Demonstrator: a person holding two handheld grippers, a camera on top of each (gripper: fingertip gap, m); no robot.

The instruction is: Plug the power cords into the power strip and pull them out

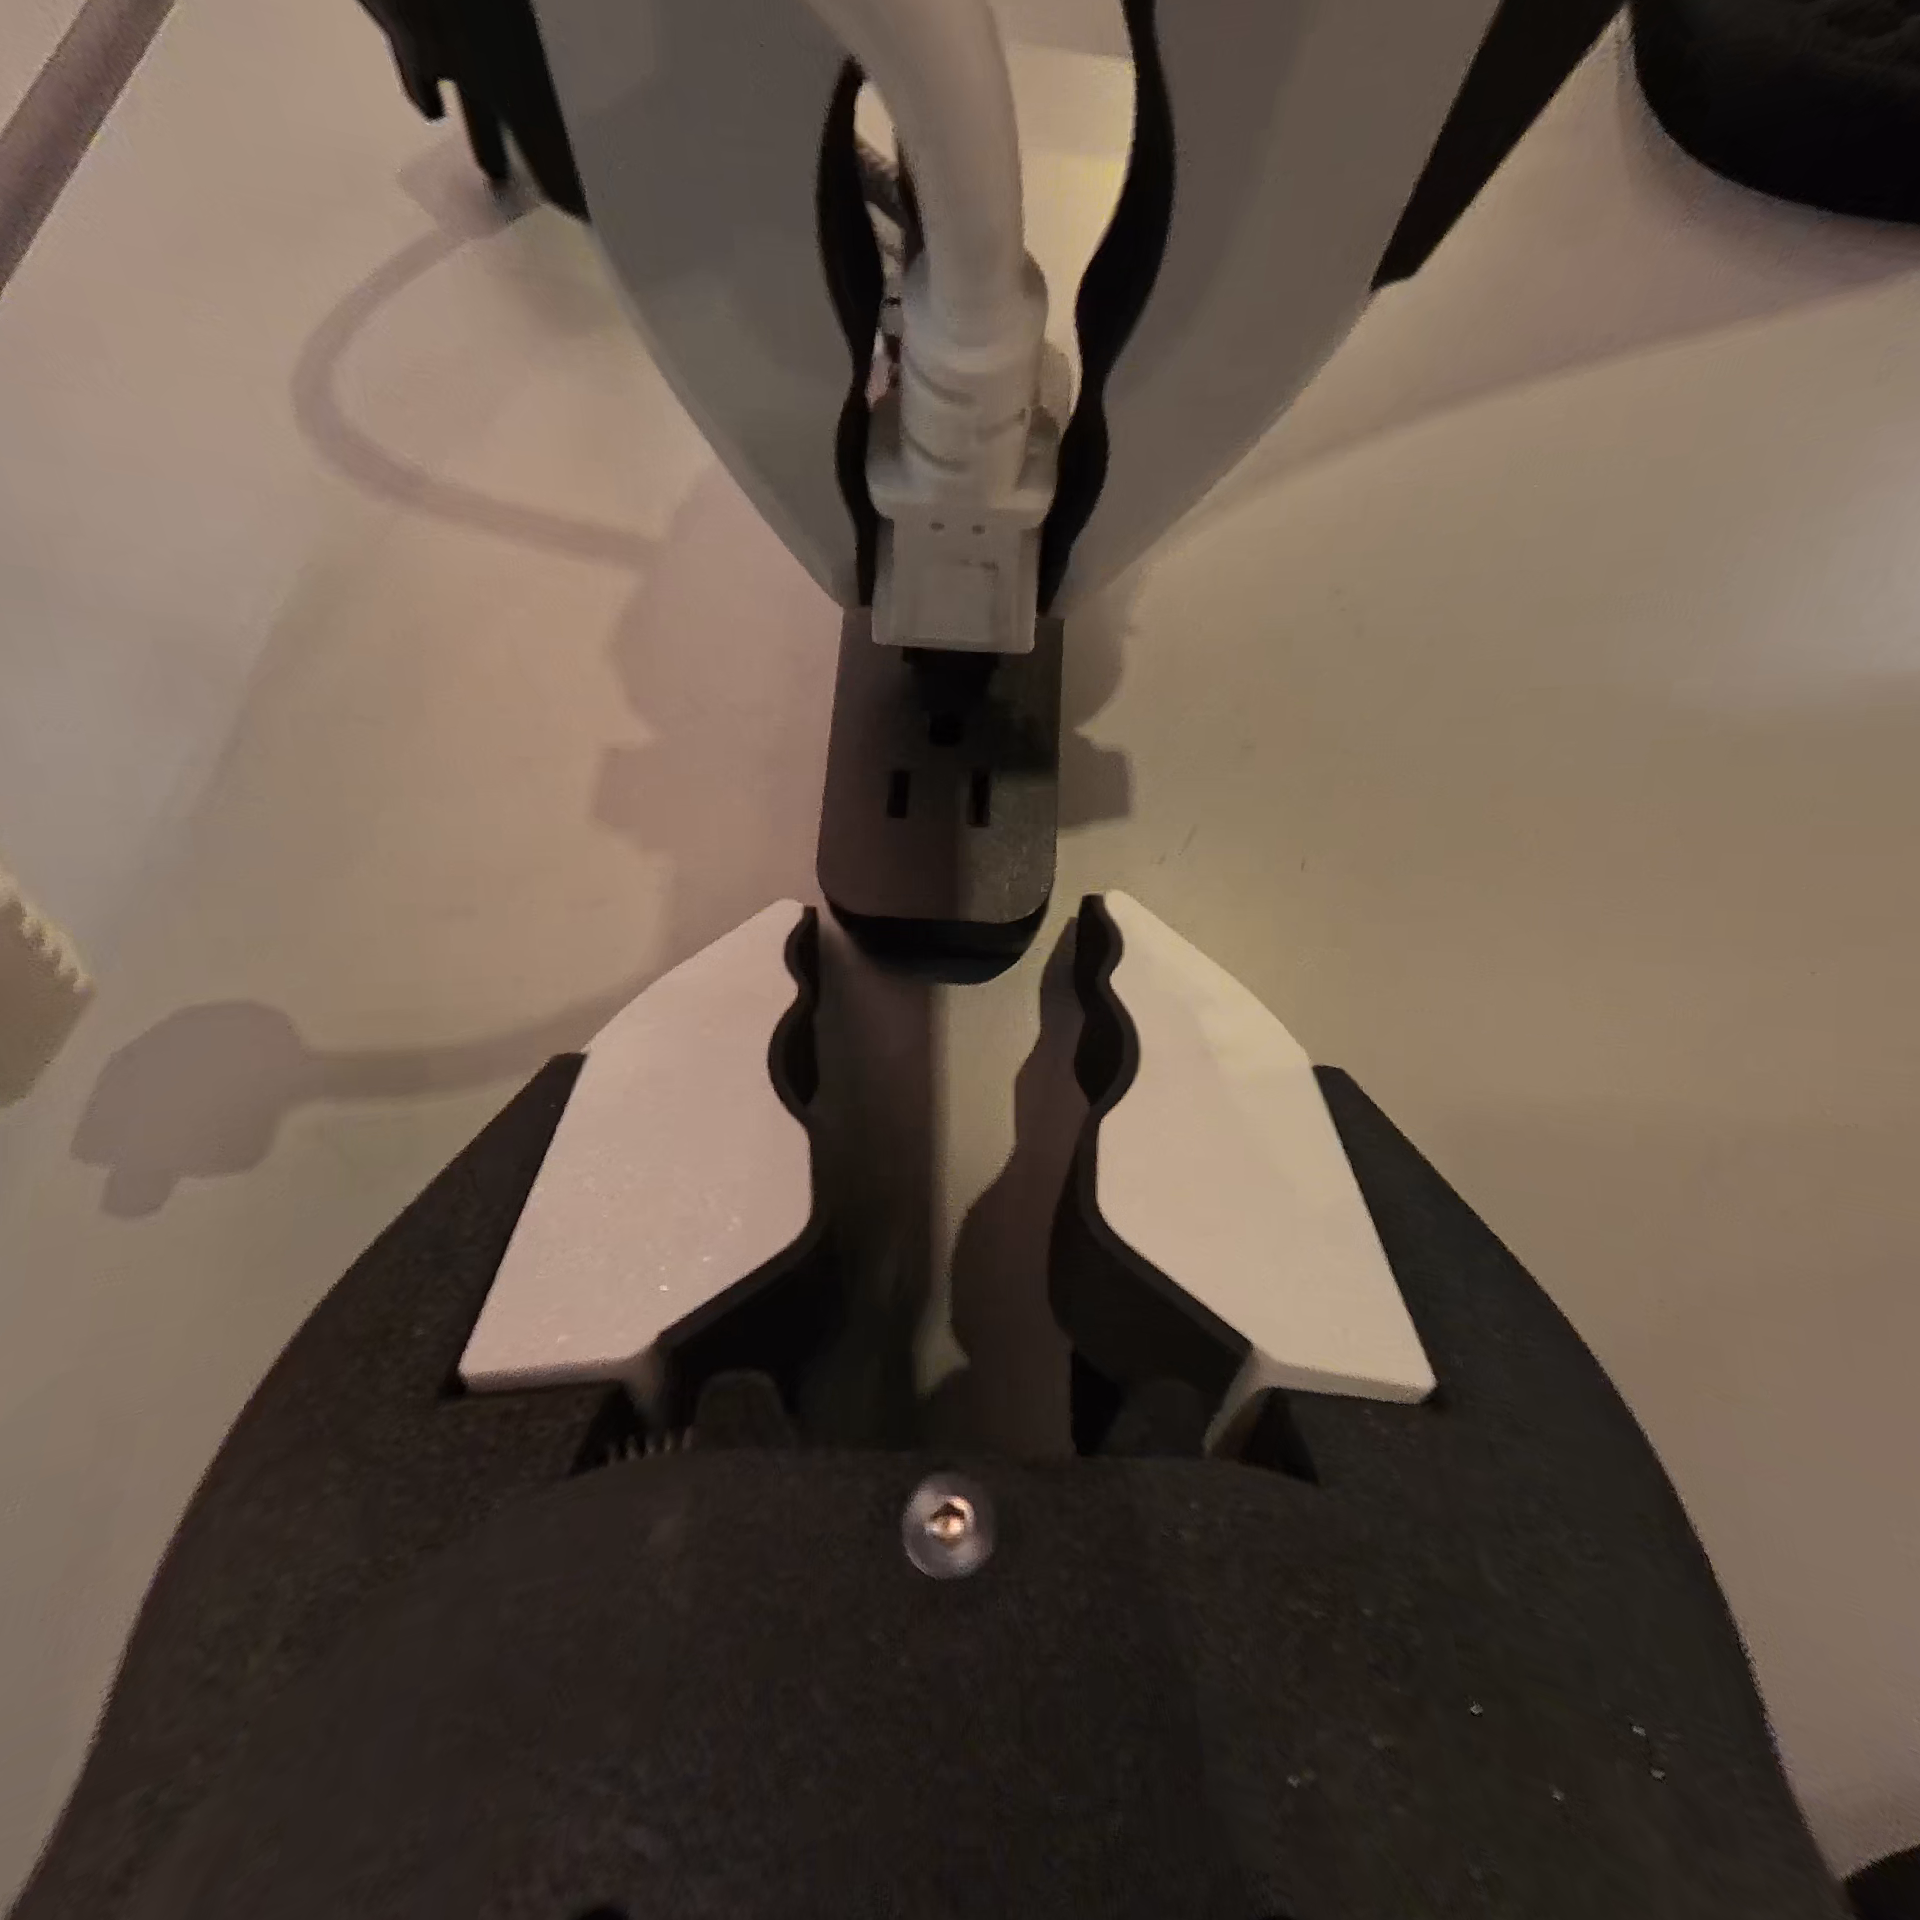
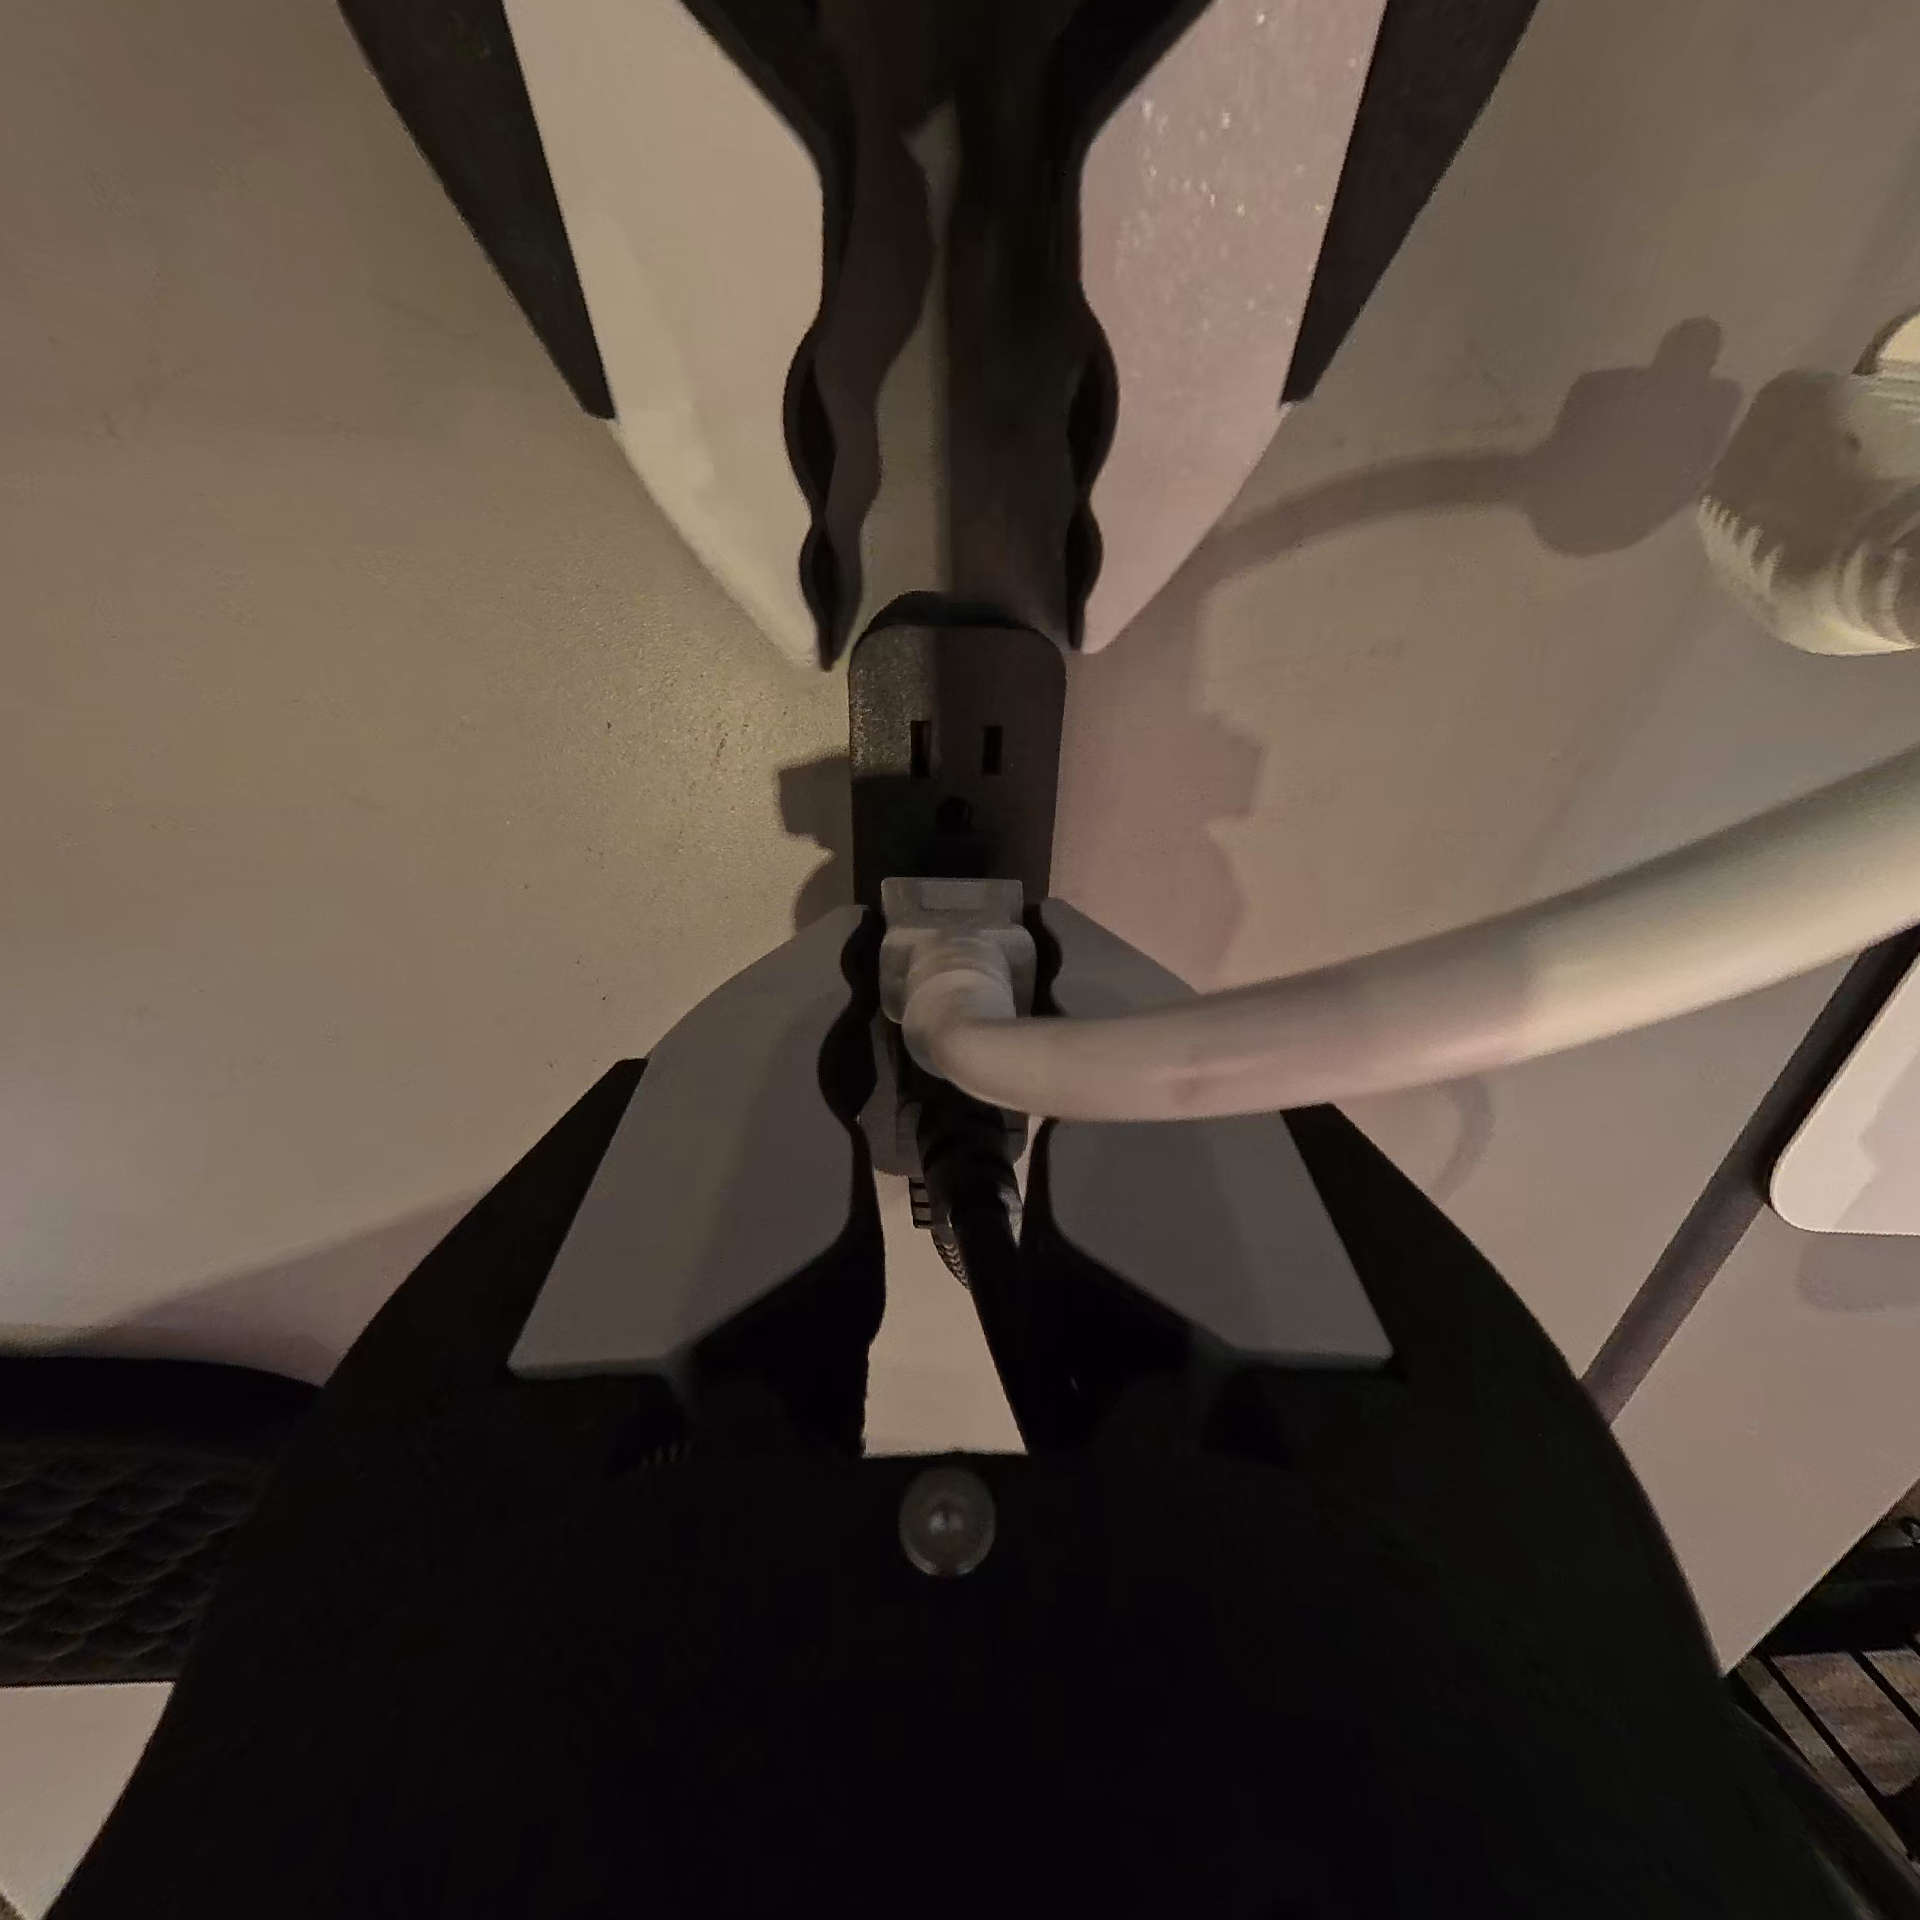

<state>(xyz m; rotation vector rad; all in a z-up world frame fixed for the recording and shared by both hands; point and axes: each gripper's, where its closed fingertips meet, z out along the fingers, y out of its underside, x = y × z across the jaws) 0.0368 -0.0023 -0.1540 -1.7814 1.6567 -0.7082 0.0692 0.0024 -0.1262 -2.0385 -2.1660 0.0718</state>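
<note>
Right wrist view shows the right gripper [image 2: 951, 914] clamped on the white plug [image 2: 951, 940] over the black power strip [image 2: 956, 769] at twelve o'clock; the plug should travel straight, square to the socket. Left gripper [image 1: 943, 914], jaws apart, flanks the strip's end, while the white cord [image 2: 1455, 987] arcs toward three o'clock and may drag.
</note>
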